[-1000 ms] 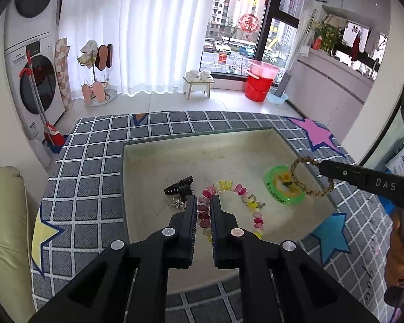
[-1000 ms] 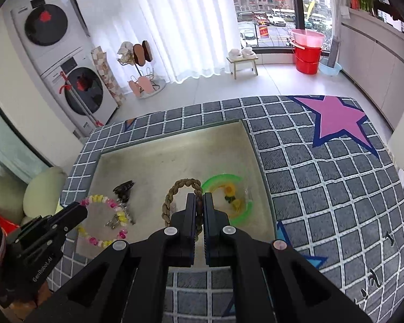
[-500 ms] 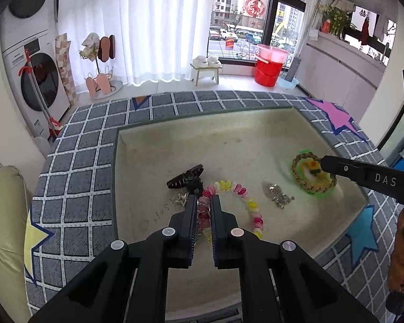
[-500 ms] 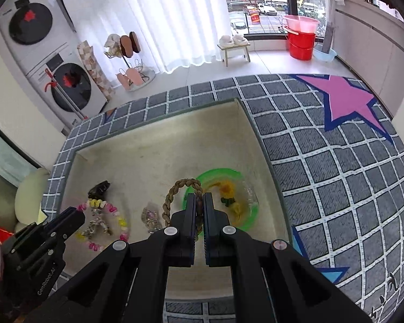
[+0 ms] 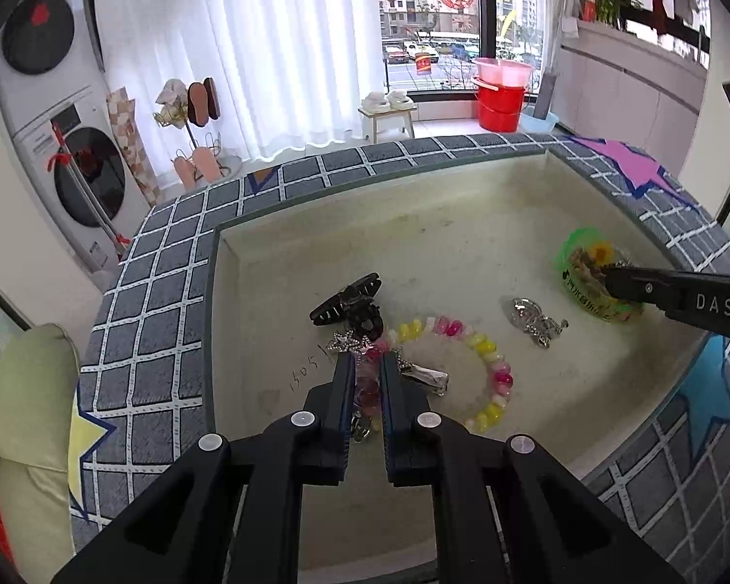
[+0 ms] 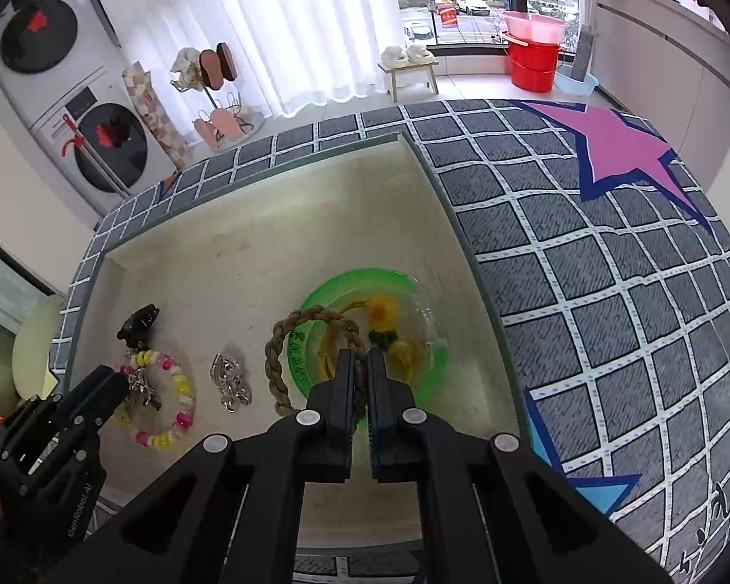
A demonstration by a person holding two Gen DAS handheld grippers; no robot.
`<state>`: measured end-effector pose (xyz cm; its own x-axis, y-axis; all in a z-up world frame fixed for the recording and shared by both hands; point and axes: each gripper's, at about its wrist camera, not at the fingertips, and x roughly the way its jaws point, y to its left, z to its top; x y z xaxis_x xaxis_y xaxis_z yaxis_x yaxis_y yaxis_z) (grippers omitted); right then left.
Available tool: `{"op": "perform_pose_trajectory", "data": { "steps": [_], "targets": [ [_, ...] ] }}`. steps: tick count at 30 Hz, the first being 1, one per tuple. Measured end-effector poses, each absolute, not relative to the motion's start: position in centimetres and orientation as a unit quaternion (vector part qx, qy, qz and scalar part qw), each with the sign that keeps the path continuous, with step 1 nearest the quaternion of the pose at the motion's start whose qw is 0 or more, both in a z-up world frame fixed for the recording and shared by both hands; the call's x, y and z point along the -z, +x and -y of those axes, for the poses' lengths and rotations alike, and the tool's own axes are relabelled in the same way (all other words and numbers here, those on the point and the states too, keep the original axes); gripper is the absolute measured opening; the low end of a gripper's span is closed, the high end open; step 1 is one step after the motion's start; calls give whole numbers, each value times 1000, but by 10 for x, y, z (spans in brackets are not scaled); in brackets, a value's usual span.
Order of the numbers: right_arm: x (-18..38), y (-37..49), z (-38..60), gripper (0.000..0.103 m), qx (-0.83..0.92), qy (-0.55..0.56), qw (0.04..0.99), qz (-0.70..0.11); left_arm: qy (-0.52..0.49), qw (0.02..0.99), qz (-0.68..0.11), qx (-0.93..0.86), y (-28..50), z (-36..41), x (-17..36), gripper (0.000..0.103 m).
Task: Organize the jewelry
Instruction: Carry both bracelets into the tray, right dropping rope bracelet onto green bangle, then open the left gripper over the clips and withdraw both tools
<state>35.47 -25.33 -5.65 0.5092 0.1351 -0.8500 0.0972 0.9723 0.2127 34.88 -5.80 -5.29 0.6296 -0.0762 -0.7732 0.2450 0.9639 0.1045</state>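
Note:
My left gripper [image 5: 367,360] is shut on the near side of a pink and yellow beaded bracelet [image 5: 482,345]. The loop lies on the floor of the beige tray [image 5: 413,224], beside a black hair claw [image 5: 348,301] and silver clips [image 5: 426,377]. My right gripper [image 6: 361,357] is shut on a brown braided bracelet [image 6: 275,355]. That loop rests partly over the rim of a green dish [image 6: 316,301], which holds yellow and green pieces. A silver charm [image 6: 228,379] lies between the two bracelets. The left gripper [image 6: 107,384] shows in the right wrist view and the right gripper [image 5: 613,280] in the left wrist view.
The tray is sunk into a grey checked cloth [image 6: 584,267] with pink, blue and yellow stars. A pale cushion [image 5: 29,389] sits at the left edge. Stacked washing machines [image 5: 73,160], a shoe rack, a small stool and a red bucket [image 5: 501,102] stand on the floor beyond.
Both grippers have come down toward the tray. The braided bracelet has sunk from above the green dish onto it. The beaded bracelet has settled on the tray floor by the hair claw.

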Motion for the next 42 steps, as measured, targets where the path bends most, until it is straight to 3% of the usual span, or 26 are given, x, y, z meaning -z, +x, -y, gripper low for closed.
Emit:
{"op": "perform_pose_trajectory", "data": {
  "steps": [25,26,29,30,31,32,33,42],
  "targets": [
    [39,336,265,8,-22,157,862,-482,100,905,-407,68,343,57,39,25],
    [38,336,265,15,-23,158,862,-480,97,906,-406,66,344,56,38,25],
    [32,333,265,59,-20,158,868,-470,88,907,-408,62,344,53,35,25],
    [31,332,265,60,-19,158,871,-465,87,907,-408,61,345,53,34,32],
    [29,332,265,60,-20,157,872,-463,86,908,-407,58,344,52,33,74],
    [29,331,264,60,-24,158,872,-463,85,910,-403,53,344,50,32,97],
    [28,332,263,60,-25,158,871,-464,82,914,-394,49,341,49,29,103],
    [25,330,258,60,-24,148,871,-468,77,921,-377,64,334,50,17,103]
  ]
}}
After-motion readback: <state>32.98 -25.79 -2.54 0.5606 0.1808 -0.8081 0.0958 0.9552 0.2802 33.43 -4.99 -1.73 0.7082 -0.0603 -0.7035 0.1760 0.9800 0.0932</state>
